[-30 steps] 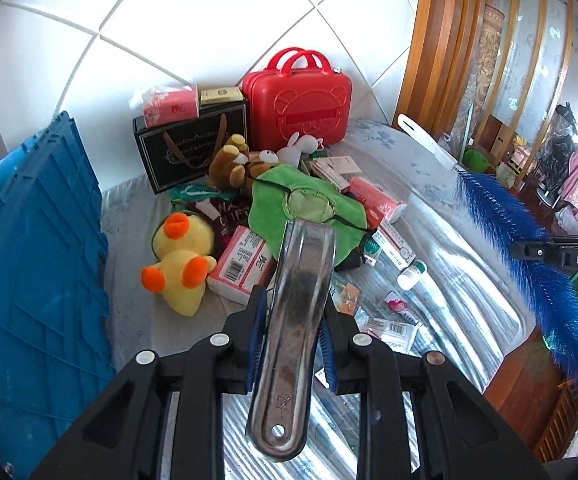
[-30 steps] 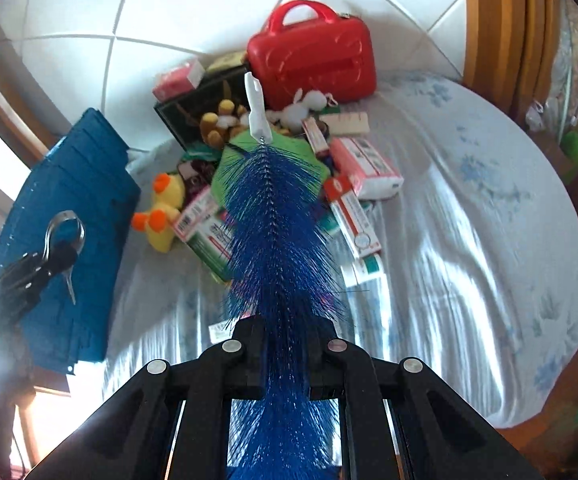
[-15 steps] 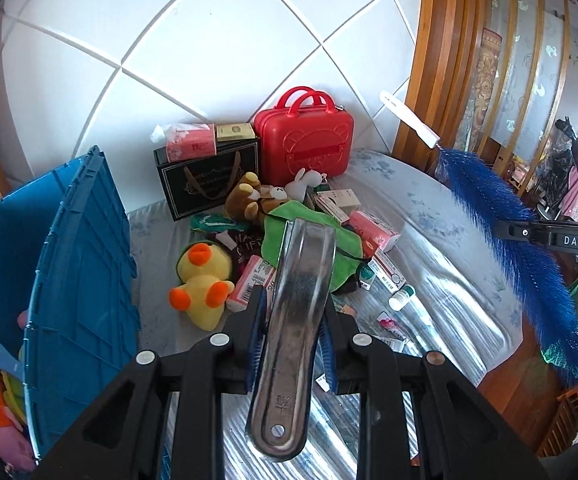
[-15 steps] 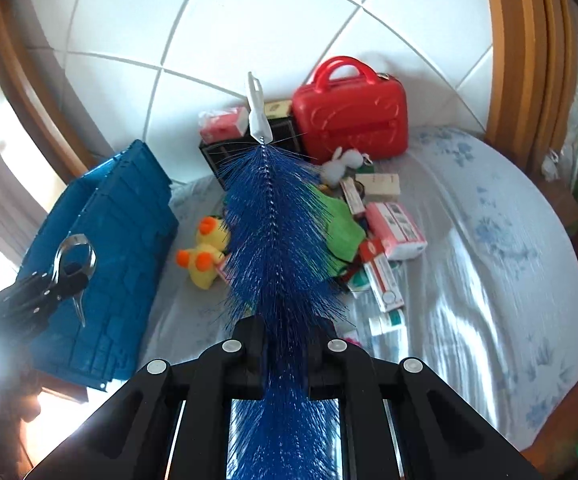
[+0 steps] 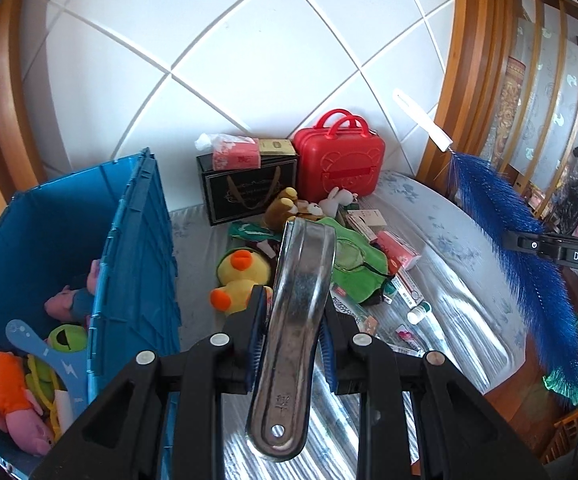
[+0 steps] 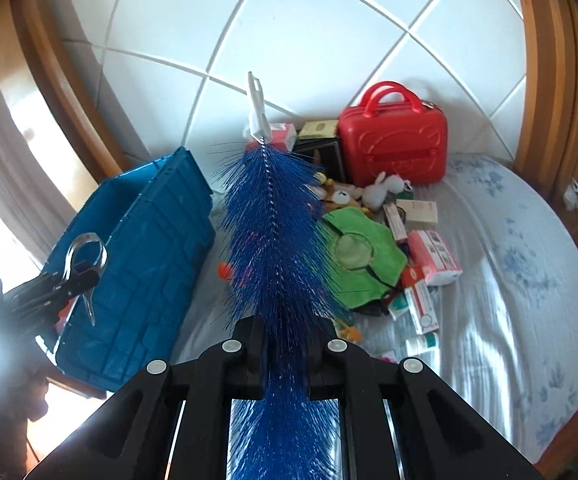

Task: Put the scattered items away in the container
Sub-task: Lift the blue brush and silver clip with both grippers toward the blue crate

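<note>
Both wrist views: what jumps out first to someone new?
The long blue bristle brush clamped in the right tongs fills the right view's middle. In the left view a shiny metal tool sits in the left tongs, with the blue plastic crate of toys left of it.

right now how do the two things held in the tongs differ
The metal tool in the left tongs is shiny, smooth and rigid; the blue brush in the right tongs is bristly with a white handle tip. The tool is short; the brush is much longer. Both are clamped and lifted off the bed.
</note>
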The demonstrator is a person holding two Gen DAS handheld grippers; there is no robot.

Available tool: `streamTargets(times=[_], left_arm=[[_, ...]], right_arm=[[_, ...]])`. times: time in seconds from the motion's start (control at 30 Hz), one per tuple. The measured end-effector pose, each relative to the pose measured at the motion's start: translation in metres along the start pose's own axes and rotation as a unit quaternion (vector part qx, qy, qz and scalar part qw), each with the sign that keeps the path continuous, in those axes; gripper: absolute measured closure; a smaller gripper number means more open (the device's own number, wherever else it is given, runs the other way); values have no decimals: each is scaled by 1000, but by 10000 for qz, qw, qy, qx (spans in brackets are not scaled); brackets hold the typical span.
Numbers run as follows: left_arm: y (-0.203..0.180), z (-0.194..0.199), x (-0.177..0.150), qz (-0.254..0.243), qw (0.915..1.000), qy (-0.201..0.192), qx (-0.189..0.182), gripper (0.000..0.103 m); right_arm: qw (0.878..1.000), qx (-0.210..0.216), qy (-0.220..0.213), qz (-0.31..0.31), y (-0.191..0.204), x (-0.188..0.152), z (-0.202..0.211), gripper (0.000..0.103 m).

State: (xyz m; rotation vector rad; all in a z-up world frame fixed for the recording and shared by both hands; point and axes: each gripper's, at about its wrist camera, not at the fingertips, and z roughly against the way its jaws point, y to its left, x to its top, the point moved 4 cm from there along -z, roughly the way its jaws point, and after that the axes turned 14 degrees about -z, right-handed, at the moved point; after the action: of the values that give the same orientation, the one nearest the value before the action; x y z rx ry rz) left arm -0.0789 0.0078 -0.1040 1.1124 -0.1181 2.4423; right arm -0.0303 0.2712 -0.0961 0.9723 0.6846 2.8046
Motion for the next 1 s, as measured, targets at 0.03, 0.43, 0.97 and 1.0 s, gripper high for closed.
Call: streamTargets(times=[0.03, 0.43, 0.97, 1.0], left_arm=[[4, 4, 0, 36, 10000, -36, 14, 79], [51, 46, -1, 304, 9988, -297, 261, 79], [130, 76, -23, 651, 9947, -483, 632, 79], [135, 77, -25, 667, 9945, -483, 649, 79]], right_arm=[[10000, 22, -3, 27, 5, 0, 0, 92], [9991, 217, 6, 357, 65, 2, -5, 92], [9917, 706, 165, 1059, 191, 0, -42, 92], [9908, 747, 180, 1117, 203, -1, -45, 92]])
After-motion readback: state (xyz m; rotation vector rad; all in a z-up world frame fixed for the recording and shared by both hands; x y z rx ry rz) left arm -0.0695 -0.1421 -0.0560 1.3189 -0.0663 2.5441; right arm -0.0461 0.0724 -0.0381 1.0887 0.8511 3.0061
